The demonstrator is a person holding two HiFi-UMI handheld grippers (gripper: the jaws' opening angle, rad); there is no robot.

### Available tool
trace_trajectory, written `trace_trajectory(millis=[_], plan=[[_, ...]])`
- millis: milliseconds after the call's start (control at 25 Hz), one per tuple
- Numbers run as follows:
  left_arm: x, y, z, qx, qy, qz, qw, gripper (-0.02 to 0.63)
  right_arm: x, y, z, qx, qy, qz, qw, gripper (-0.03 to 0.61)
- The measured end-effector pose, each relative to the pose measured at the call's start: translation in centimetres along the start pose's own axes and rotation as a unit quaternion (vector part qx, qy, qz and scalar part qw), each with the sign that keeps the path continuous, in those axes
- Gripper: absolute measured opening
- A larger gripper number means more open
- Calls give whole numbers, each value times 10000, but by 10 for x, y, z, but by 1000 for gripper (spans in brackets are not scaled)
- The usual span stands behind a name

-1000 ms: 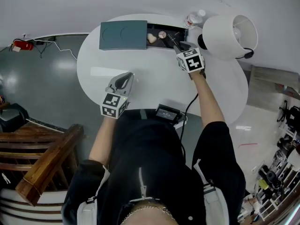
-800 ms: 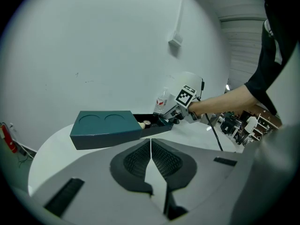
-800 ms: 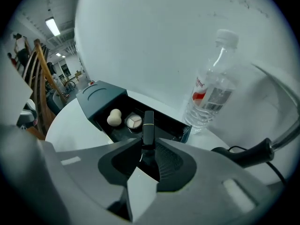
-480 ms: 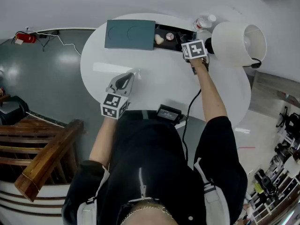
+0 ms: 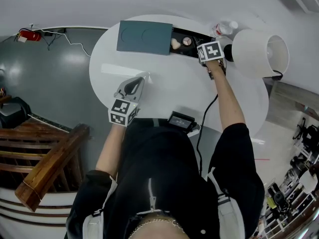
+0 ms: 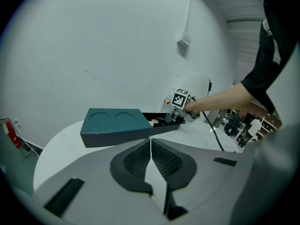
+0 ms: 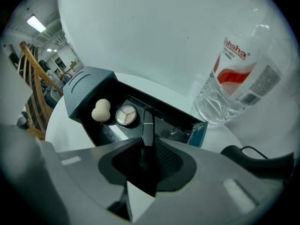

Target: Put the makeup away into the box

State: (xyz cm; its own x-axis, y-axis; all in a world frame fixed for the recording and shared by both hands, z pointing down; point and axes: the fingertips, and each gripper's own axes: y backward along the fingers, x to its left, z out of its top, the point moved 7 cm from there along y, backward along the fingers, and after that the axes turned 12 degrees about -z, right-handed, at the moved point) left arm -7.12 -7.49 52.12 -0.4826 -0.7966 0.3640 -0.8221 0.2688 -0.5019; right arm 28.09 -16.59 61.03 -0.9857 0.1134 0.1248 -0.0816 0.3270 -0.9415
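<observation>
A white oval tabletop (image 5: pixel 169 91) carries a dark teal box (image 5: pixel 144 36) at its far edge, with the lid part lying to the left and the black inner tray (image 5: pixel 192 48) drawn out to the right, open at the top. In the tray a pale, heart-shaped makeup sponge (image 7: pixel 101 110) lies nearest the lid, and a round compact (image 7: pixel 126 115) with a light, three-part face lies just beside it. The right gripper (image 7: pixel 149 146) points steeply down over the open end of the tray, and its jaws are closed on a slim black makeup tube (image 7: pixel 148 121). The tube stands out from the jaws towards the tray, just beside the compact on the side away from the sponge; whether its tip touches the tray floor cannot be made out. A clear plastic water bottle (image 7: pixel 234 78) with a red and white label stands on the tabletop just beyond the tray's open end, and a white lamp shade (image 5: pixel 259 54) sits to the right of it. The left gripper (image 6: pixel 151 146) hovers above the bare tabletop on the near left, well apart from the box, pointing towards it; its jaws are pressed together with nothing between them. A small black device (image 5: pixel 180 119) rests at the tabletop's near edge, with a dark cable (image 5: pixel 204 116) running from it along the person's right forearm (image 5: pixel 227 96).
</observation>
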Motion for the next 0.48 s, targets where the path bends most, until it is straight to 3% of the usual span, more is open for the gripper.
trace_trajectory(millis=[320,480], plan=[[7,3,-1,-40,9,27,10000,14,3,-15,-3,520,130,114,9985,89],[10,9,-3,-15,79,11,10000,14,6,-14,-4,415,86,20,9991,132]])
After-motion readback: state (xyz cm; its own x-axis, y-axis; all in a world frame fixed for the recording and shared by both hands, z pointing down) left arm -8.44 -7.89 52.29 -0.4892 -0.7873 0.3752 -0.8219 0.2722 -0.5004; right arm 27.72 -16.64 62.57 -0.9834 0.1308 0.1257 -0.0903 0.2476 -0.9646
